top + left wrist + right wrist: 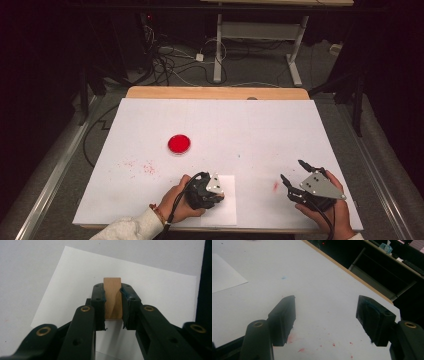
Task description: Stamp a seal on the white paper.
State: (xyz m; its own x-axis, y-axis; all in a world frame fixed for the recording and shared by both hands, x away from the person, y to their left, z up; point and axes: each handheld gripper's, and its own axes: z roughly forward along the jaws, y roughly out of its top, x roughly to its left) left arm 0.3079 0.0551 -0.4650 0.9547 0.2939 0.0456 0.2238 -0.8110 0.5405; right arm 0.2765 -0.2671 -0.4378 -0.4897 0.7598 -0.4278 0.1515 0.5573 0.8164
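My left gripper (209, 192) points down over a white paper sheet (229, 206) at the table's front edge. Its jaws are shut on a small light wooden block (112, 297), held upright between the pads just above the paper sheet (155, 290). My right gripper (292, 171) rests near the front right, a little off the surface, jaws wide apart. In the right gripper view the right gripper (325, 315) is open, with bare white table between its fingers. A round red dish (178, 144) sits left of centre, well beyond the left gripper.
A white cover (240, 125) lies over the wooden table (215, 92). Red specks (145, 167) dot it left of the left hand, and a red smear (275, 186) lies beside the right gripper. More red splatter (292, 338) shows under the right jaws. Dark floor surrounds the table.
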